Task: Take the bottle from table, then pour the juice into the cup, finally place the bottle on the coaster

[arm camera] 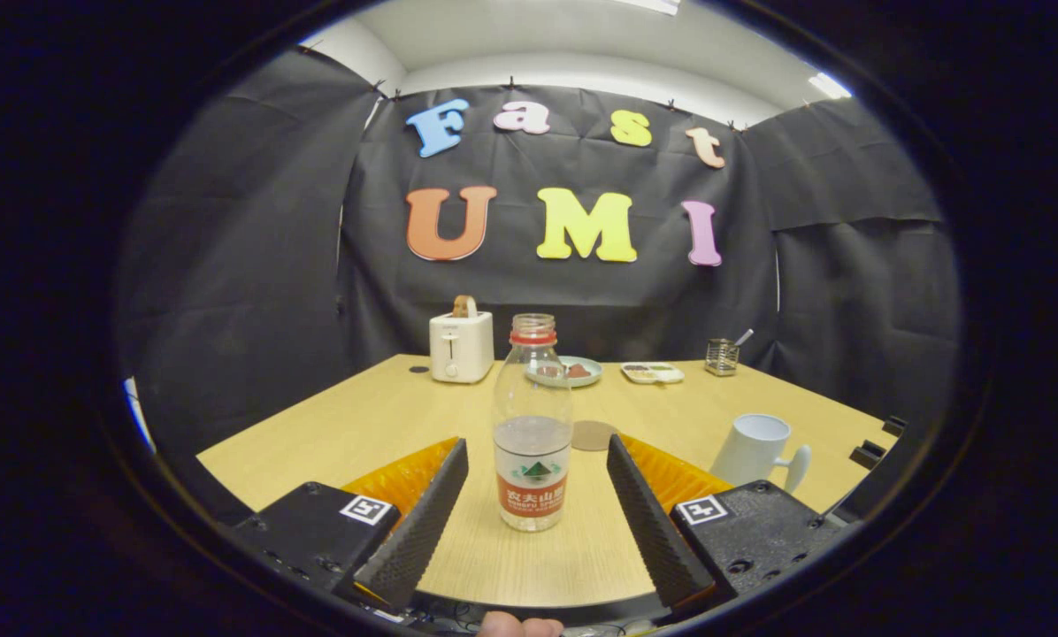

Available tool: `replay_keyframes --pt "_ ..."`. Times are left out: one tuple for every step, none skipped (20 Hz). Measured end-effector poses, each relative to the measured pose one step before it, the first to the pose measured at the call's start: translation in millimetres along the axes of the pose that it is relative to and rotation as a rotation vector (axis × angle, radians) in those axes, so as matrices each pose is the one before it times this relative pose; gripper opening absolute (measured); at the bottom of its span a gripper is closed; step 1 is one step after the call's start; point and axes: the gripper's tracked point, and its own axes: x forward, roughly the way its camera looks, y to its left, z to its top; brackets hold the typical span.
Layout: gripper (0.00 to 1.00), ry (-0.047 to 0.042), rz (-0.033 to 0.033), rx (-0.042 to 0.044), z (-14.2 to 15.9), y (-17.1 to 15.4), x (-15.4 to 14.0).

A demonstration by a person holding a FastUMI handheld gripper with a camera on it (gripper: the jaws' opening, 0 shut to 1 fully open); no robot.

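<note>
Now my gripper was wide open, with the bottle standing between my fingers, not touching them. Beyond it lay the coaster, and the cup stood off to the right.

From my seat, the bottle hides part of the plate behind it, and I can't make out the food there or in the tray beside it. The coaster is partly covered by the bottle. The gripper body blocks the mug base.
</note>
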Motion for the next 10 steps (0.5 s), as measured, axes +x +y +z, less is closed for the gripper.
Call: replay_keyframes --pt "1.0 0.00485 0.00232 -0.001 -5.44 2.31 5.54" --pt "1.0 0.00572 0.00342 0.00104 -5.36 2.03 6.73" --pt "1.0 0.0059 0.00283 -0.00181 -4.23 1.59 5.82" --pt "1.0 0.00674 -0.00329 -0.00388 -4.58 -0.28 5.99" --pt "1.0 0.00183 -0.00708 -0.00779 -1.69 -1.17 5.61" --pt "1.0 -0.00102 -0.00566 -0.011 -0.46 -1.2 4.64" --pt "1.0 0.00278 -0.00516 -0.01103 -2.0 -0.16 5.37" --pt "1.0 0.00163 -0.00211 -0.00864 -1.94 -0.39 5.25" --pt "1.0 -0.00008 0.00088 -0.00534 -0.11 -0.17 4.86" --pt "1.0 0.00455 0.0021 -0.00033 -0.52 0.04 5.17"
